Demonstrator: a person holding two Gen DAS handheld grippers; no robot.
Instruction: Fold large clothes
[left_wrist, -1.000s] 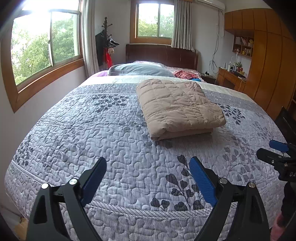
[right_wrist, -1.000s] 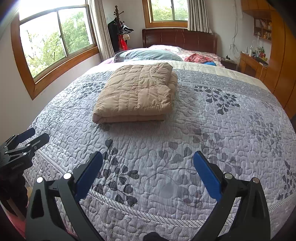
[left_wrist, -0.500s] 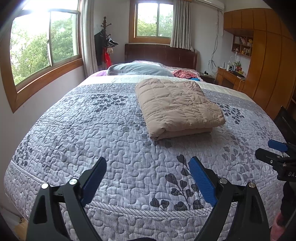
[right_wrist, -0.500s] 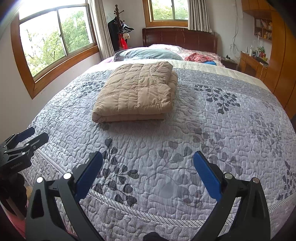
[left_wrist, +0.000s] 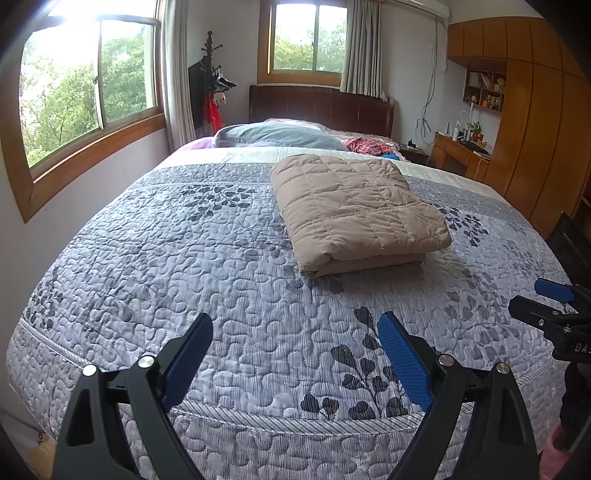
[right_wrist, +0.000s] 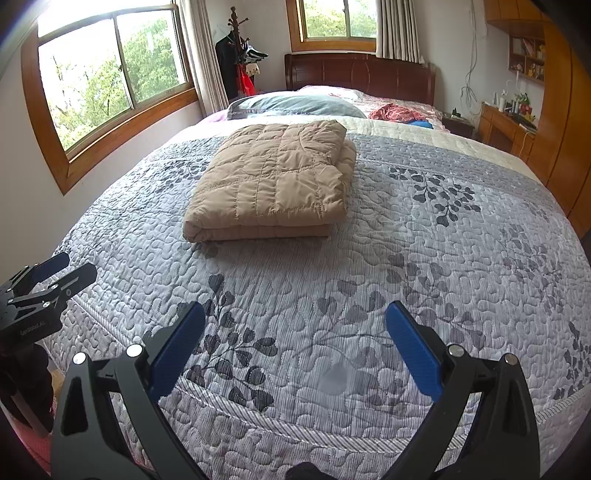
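A tan quilted jacket lies folded into a neat rectangle in the middle of the bed; it also shows in the right wrist view. My left gripper is open and empty, held above the bed's foot edge, well short of the jacket. My right gripper is open and empty at the same edge. The right gripper shows at the right edge of the left wrist view. The left gripper shows at the left edge of the right wrist view.
The grey leaf-patterned quilt covers the bed. A grey pillow and red cloth lie by the dark headboard. A wooden wardrobe and desk stand on the right, a window wall on the left.
Both grippers have drifted back slightly from the jacket. Nothing was taken hold of or let go.
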